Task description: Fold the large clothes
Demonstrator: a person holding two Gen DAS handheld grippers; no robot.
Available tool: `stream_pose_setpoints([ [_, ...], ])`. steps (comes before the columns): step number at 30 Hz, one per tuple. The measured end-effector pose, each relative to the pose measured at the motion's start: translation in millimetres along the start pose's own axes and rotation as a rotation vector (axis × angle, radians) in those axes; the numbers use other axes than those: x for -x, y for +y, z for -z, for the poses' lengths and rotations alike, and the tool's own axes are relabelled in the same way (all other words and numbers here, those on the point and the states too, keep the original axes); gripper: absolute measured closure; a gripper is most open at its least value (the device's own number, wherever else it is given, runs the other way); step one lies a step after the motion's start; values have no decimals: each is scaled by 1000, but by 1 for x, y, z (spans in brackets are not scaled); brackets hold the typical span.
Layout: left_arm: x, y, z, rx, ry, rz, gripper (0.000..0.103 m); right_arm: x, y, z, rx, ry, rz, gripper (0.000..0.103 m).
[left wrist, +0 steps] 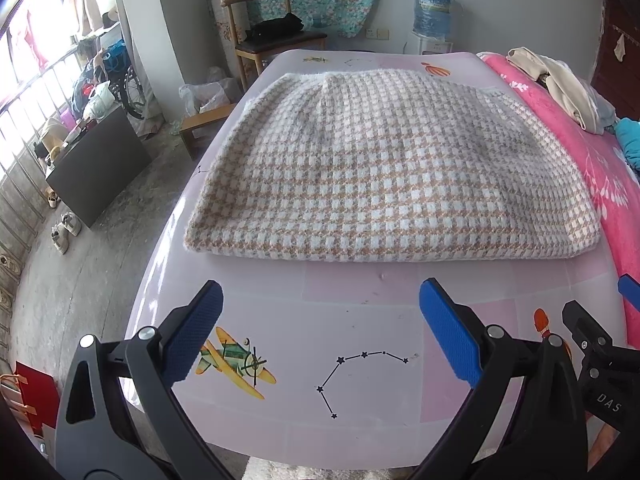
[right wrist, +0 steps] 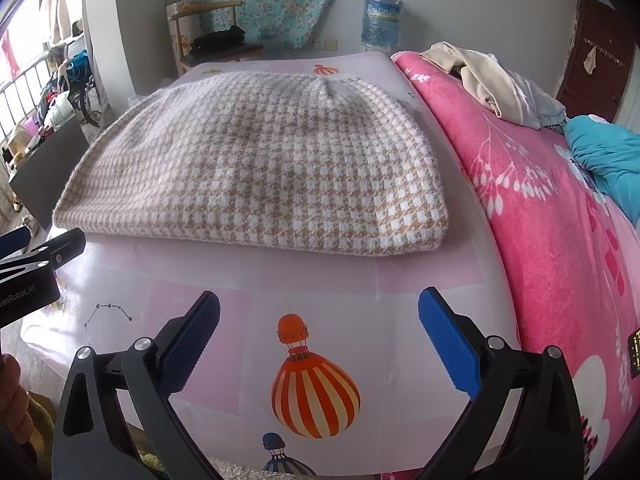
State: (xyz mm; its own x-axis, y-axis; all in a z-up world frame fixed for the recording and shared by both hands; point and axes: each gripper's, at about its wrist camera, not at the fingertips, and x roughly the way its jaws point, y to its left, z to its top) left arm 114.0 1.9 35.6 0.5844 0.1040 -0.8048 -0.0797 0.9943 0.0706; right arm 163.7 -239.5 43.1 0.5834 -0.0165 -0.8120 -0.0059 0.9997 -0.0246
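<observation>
A fuzzy knit garment [left wrist: 384, 168] in a beige-and-white houndstooth check lies folded into a thick rectangle on the pink printed table [left wrist: 360, 320]. The right wrist view shows the same garment [right wrist: 256, 168] on the table [right wrist: 320, 280], its near folded edge facing me. My left gripper [left wrist: 320, 332] hangs open over the bare table in front of that edge, nothing between its blue pads. My right gripper [right wrist: 320, 340] is also open and empty, over a balloon print near the garment's right front corner. Both stand apart from the cloth.
A pink floral blanket [right wrist: 560, 240] borders the table on the right, with a cream garment pile [right wrist: 492, 80] and a teal cloth [right wrist: 604, 156] on it. A wooden chair [left wrist: 272, 40] and a water jug [left wrist: 434, 10] stand behind. Floor, shoes [left wrist: 66, 230] and a dark cabinet [left wrist: 96, 168] lie left.
</observation>
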Motion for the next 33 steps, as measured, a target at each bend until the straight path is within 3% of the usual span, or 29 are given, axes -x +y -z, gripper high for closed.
stream_pose_setpoints([
  [33,0,-1,0,-2,-2,1,8,4,3,-4,9,-8,7,6],
])
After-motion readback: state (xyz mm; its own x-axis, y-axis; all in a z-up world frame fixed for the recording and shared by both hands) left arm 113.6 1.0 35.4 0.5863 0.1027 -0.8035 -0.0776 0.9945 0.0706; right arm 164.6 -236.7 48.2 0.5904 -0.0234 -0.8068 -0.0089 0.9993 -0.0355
